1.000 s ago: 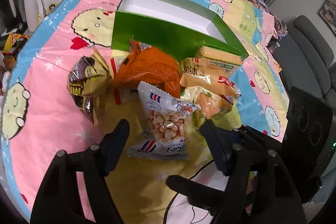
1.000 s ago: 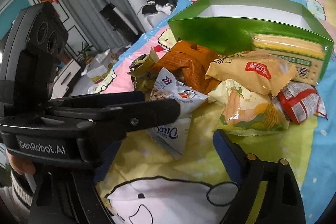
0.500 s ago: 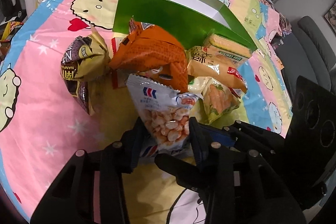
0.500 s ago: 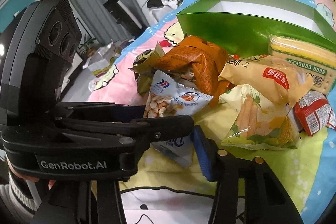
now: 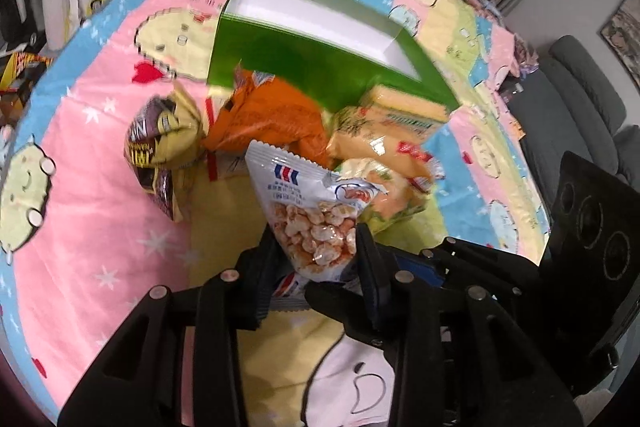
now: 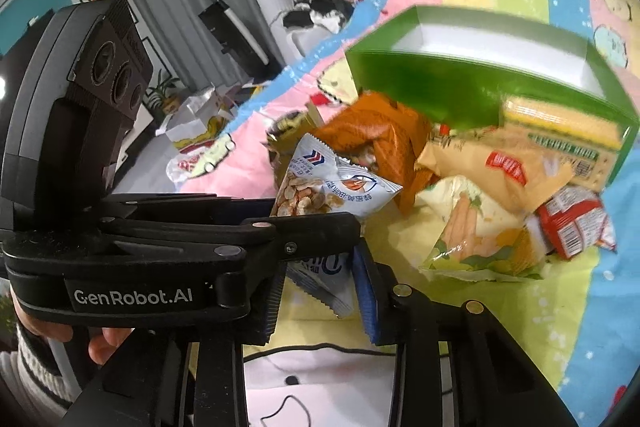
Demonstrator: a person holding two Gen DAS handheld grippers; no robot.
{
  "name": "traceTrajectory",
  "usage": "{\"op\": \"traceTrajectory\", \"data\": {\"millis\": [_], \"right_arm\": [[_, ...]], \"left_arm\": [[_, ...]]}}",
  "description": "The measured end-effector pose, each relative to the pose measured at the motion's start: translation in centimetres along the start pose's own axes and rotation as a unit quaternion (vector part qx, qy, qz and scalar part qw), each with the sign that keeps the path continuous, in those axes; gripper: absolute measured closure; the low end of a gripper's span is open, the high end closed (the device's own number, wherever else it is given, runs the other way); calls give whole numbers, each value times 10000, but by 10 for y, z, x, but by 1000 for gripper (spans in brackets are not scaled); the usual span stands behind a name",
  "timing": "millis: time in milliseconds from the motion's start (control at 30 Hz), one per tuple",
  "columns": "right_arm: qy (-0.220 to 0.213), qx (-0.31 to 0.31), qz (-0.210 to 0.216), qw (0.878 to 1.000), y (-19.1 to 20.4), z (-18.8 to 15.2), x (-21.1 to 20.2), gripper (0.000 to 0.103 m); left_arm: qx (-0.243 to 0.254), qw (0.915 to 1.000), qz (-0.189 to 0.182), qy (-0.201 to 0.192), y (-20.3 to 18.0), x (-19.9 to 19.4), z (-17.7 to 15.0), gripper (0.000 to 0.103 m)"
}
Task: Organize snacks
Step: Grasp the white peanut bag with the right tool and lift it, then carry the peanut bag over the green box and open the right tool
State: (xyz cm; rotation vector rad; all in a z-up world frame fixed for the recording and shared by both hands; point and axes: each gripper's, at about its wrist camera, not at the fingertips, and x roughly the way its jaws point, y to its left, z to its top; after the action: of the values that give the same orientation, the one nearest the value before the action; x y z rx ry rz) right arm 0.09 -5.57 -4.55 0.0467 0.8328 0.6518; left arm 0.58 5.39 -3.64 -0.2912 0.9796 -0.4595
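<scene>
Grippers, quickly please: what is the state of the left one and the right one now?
Left gripper: closed on the white and blue plastic peanut bag.
Right gripper: fingers stand either side of the bag's lower end; grip cannot be told.

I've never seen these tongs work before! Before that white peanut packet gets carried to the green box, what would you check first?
1. Left tongs closed on the peanut packet: ok.
2. Packet lifted off the bedspread: cannot tell.
3. Green box open, with room showing: ok.
4. Path over the orange bag: cannot tell.
5. Right tongs clear of the packet: not ok, its lower end sits between the fingers.
6. Other snacks not dragged along: ok.
</scene>
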Motion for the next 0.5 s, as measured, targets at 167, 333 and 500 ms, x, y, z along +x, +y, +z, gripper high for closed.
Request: {"op": "traceTrajectory", "data": {"millis": [167,333,500], "right_arm": [[-277,-151,-224,9992,12,3,-23,68],[-381,-225,-356,9984,11,9,-38,68],[-451,-174,-411,9980,1,15,-50,68]], "left_arm": [[-13,9993,-268,-269,-10,-14,3,67],[21,9986,-342,-391,-24,-18,11,67],[149,9986,-338,-376,-40,-14,22,67]]}}
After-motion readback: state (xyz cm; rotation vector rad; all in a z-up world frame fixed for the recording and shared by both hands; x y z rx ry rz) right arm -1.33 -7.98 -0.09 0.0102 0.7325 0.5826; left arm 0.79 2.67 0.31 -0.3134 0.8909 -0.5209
